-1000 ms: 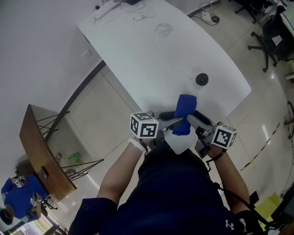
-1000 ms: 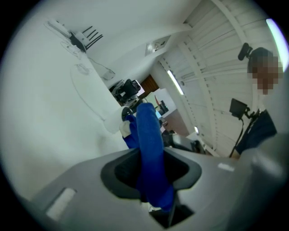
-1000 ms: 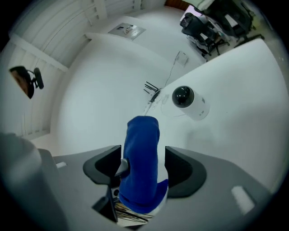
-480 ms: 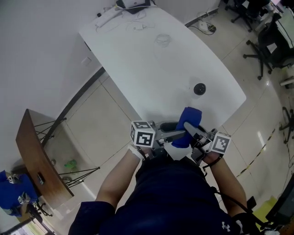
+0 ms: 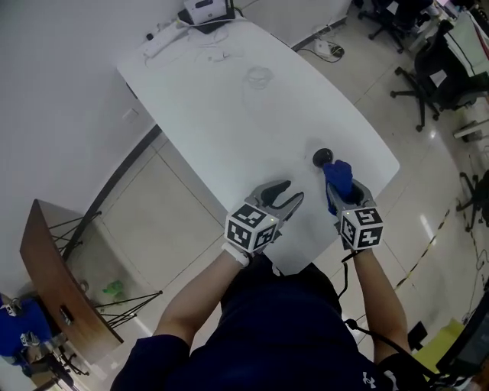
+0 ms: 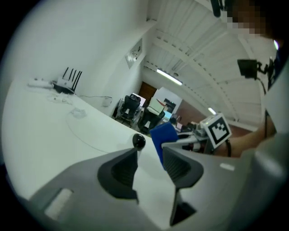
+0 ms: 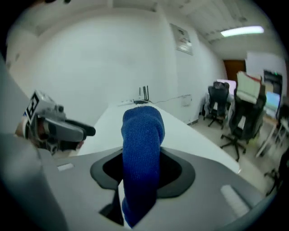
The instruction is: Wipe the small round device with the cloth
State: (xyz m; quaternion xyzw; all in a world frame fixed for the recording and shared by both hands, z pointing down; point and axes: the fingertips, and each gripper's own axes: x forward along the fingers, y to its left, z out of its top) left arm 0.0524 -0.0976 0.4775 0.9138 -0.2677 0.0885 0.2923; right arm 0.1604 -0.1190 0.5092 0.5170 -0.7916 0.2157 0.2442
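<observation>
The small round black device [image 5: 322, 157] sits on the white table [image 5: 214, 114] near its right edge; in the left gripper view the device [image 6: 138, 141] lies just beyond my jaws. My right gripper [image 5: 341, 188] is shut on the folded blue cloth [image 5: 338, 176], its jaws having just closed on it, and the cloth's tip is right beside the device. In the right gripper view the cloth [image 7: 142, 149] stands up between the jaws of the right gripper [image 7: 142, 164]. My left gripper [image 5: 293, 191] is open with nothing in it, its jaws having just opened, to the left of the cloth.
A white box with cables [image 5: 205, 11] and a clear coiled cable [image 5: 258, 76] lie at the table's far end. Office chairs [image 5: 428, 69] stand on the floor to the right. A wooden table [image 5: 53, 267] is at lower left. The table's near edge is under my hands.
Both grippers were together at the near edge around the cloth. The right one has carried the cloth forward and right to the device, and the left one has let go and moved apart.
</observation>
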